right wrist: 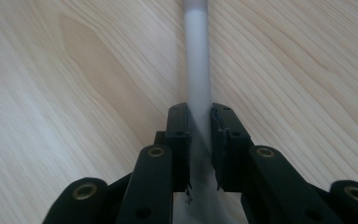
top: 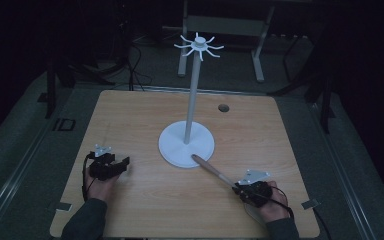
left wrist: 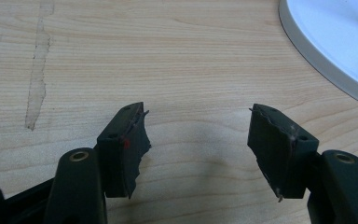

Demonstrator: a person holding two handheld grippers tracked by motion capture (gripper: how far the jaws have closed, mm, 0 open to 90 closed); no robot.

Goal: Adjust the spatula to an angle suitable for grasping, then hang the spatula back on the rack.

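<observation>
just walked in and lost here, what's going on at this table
A person sits at a wooden table with a tool in each hand. The right tool is shut on the pale end of a long utensil with a wooden far end, which points toward the round base of a white hook stand at the table's middle. The left tool rests open on the table, holding nothing.
</observation>
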